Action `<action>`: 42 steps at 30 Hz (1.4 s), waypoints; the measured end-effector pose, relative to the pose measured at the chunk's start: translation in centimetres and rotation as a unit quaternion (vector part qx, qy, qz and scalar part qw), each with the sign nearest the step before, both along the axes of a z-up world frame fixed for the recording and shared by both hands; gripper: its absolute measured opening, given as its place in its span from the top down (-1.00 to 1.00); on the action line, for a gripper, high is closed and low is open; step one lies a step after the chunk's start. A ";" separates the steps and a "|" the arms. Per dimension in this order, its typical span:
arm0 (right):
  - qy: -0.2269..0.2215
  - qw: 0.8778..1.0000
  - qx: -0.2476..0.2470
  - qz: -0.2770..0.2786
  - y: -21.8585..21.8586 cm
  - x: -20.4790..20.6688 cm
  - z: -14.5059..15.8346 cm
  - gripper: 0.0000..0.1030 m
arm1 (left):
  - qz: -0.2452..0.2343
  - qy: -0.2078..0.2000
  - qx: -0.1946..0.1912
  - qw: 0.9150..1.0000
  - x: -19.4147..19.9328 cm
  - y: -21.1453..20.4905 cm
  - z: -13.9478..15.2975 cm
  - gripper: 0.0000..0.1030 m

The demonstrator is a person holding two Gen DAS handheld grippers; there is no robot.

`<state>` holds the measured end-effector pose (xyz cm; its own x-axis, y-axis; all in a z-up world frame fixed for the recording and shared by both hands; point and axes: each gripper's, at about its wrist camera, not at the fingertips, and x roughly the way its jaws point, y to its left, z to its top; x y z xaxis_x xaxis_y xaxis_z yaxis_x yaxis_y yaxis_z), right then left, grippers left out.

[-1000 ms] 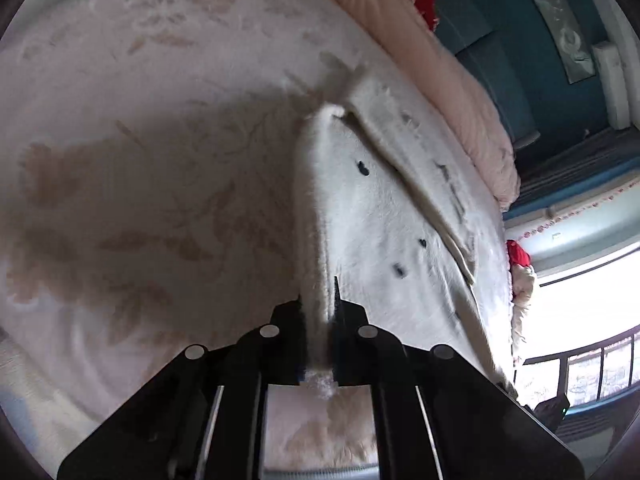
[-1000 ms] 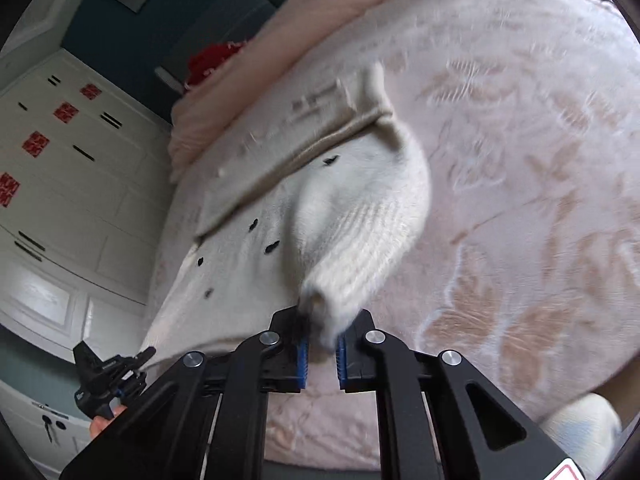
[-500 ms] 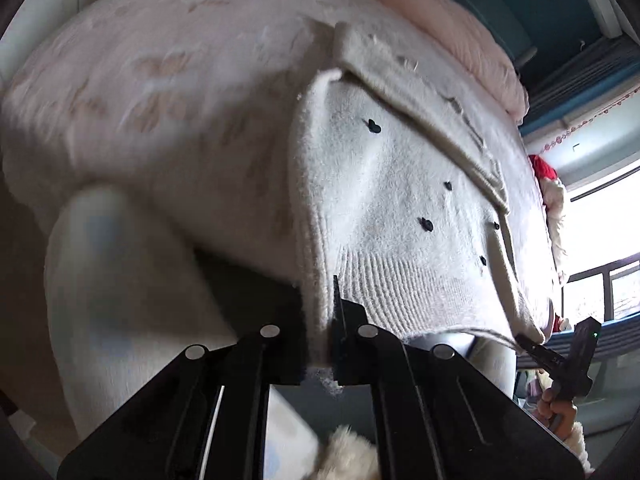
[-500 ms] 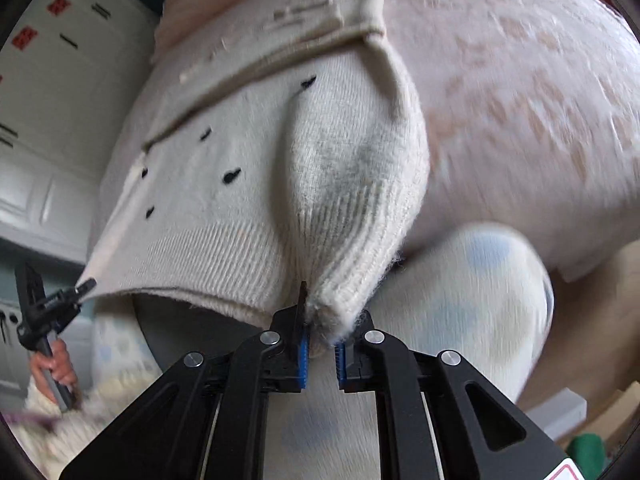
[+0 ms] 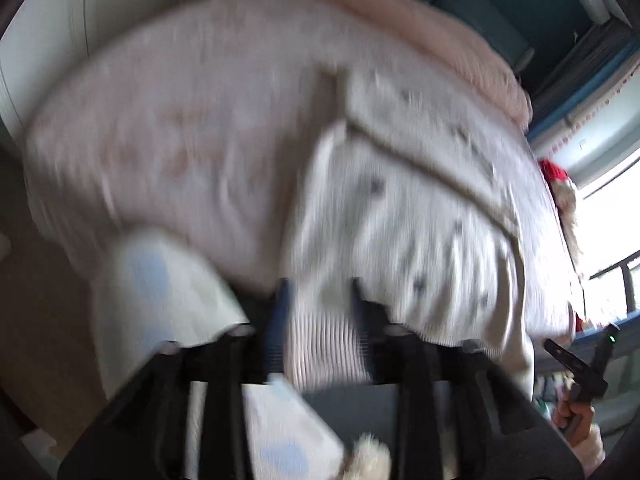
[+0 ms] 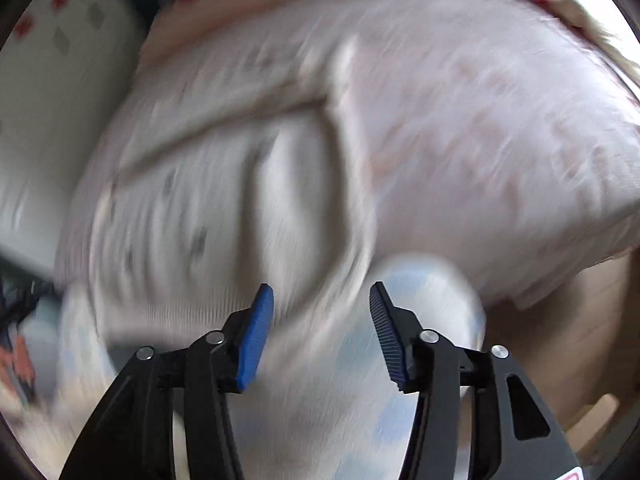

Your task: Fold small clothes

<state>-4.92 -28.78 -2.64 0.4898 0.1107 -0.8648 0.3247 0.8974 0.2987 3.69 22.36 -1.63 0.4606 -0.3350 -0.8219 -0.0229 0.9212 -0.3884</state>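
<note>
The left gripper had just been opening; its jaws stood apart, no longer pinching, with the ribbed hem of the cream sweater still lying between them. From there the sweater spread away ahead of the fingers and to their right, flat on the bed, its dark dots smeared by motion blur and a folded band of it running across the far side. Below the gripper hung the person's pale trouser leg, and far off to the right the other gripper showed small in a hand.

The right gripper had likewise just been opening; its blue pads stood well apart and gripped nothing. The sweater's hem lay just beyond the left pad and to its left, a folded sleeve rising straight ahead of the gap. Whether cloth still brushed that pad could not be told through the blur. The pink bedcover stretched away to the right, the trouser leg beneath the fingers
</note>
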 end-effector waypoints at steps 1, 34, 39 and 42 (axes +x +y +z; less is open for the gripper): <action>-0.015 0.999 0.012 -0.031 -1.4 1.4 0.4 0.00 | 0.007 -0.020 -0.002 1.000 2.3 -0.2 1.0 0.20; 0.040 0.998 -0.017 -0.037 -3.6 31.7 -8.3 0.57 | 0.030 0.028 0.095 0.995 28.6 -10.0 -10.1 0.65; -0.025 0.999 -0.020 -0.037 -4.1 23.5 -2.4 0.08 | 0.030 0.022 0.046 0.998 24.8 -7.3 -6.7 0.51; -0.021 0.999 -0.025 -0.033 -3.8 15.4 -0.7 -0.17 | 0.014 0.002 0.060 0.998 19.1 -5.5 -4.1 -0.32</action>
<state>10.45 -32.56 -3.35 0.5303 0.0341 -0.8471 0.3725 0.8882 0.2689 22.82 16.87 -5.75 0.4650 -0.2212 -0.8572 -0.0512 0.9599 -0.2755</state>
